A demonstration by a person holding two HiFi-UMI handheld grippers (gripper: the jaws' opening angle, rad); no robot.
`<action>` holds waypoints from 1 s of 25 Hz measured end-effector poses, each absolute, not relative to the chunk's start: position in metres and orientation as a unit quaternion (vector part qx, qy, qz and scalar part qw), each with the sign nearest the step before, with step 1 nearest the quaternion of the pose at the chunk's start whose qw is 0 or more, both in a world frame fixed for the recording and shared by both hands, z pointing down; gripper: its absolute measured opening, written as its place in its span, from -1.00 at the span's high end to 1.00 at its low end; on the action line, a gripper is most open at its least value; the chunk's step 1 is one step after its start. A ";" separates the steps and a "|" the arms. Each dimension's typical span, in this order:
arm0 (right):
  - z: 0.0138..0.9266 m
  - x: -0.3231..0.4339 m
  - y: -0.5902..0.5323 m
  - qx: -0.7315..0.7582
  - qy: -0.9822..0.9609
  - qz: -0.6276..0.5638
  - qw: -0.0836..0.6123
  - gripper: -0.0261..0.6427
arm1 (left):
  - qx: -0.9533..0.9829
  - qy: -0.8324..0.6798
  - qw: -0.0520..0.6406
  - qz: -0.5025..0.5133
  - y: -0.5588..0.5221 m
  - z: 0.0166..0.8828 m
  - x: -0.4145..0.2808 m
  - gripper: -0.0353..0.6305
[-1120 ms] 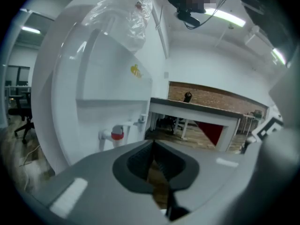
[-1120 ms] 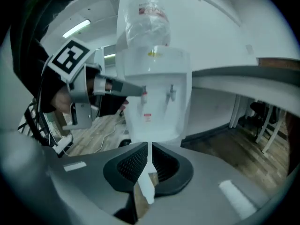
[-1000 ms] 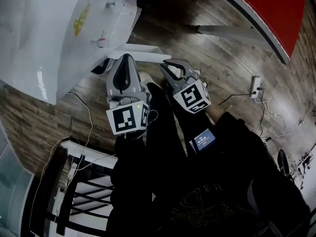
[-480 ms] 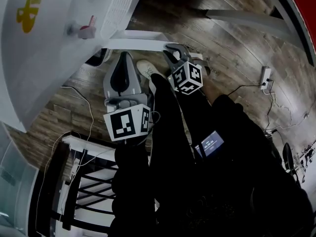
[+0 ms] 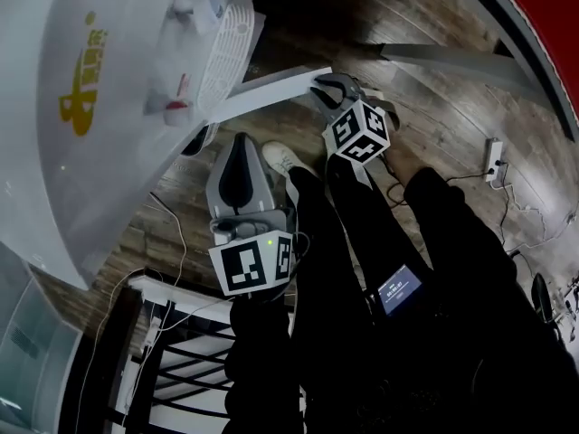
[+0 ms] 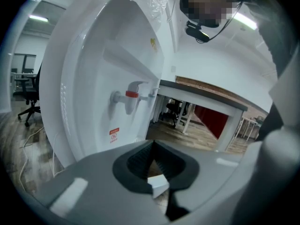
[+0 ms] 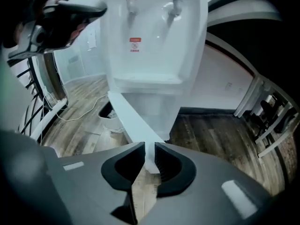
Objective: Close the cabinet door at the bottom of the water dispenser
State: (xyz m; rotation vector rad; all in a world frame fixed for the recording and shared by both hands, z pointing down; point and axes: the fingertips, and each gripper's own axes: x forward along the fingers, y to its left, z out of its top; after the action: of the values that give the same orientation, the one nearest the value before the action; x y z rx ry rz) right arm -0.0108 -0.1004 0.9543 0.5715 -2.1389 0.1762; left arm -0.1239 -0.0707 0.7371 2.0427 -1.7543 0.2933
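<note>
Closing right gripper (image 7: 150, 146) jaws onto free edge of cabinet door (image 7: 129, 121), with the edge filling the gap between pads. Stands swung wide open from base of water dispenser (image 7: 154, 41). Judging nothing done yet: needs swinging all the way back flush. Holds left gripper (image 6: 152, 144) pressed together, empty, back by the dispenser front. Shows open wooden floor (image 7: 211, 135) beside the door; white cable (image 7: 79, 114) on the other side.
</note>
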 end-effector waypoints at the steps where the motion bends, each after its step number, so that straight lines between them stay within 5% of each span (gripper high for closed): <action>1: 0.954 -0.012 -0.114 0.237 -0.860 0.075 0.445 0.73 | 0.735 -0.633 0.217 0.105 -0.069 0.736 -0.125 0.87; 25: 0.939 -0.101 -0.279 0.256 -0.875 0.053 0.407 0.76 | 0.705 -0.655 0.262 0.073 -0.098 0.730 -0.112 0.87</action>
State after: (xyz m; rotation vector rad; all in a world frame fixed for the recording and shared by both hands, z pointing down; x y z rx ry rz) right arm -0.1007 -0.2792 0.9386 0.6453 -2.2061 0.1342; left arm -0.1116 -0.0980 0.7300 1.9070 -1.7734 0.1964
